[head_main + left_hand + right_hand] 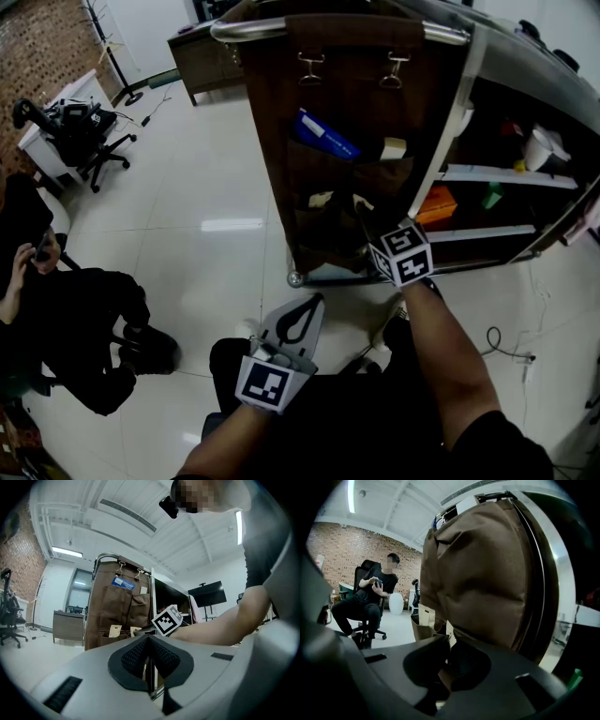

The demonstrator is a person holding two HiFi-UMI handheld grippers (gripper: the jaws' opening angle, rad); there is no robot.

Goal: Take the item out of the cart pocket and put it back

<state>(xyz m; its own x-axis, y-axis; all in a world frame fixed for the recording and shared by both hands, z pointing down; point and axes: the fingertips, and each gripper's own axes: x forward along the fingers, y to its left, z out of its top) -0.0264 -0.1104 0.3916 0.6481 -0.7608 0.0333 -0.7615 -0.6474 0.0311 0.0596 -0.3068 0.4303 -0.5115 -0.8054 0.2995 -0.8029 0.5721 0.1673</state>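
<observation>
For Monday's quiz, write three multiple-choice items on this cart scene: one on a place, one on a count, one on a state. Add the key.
1. Where is the blue item?
A. in an upper pocket of the organiser
B. on the floor
C. in a gripper

2. How many clips hold the organiser at its top?
A. one
B. two
C. four

3. How do the left gripper's jaws stand?
A. wide apart
B. together, empty
C. shut on a bottle

Key:
1 A, it sticks out of a top pocket.
2 B, two clips show side by side.
3 B, the left gripper view shows the jaws meeting with nothing between them.
</observation>
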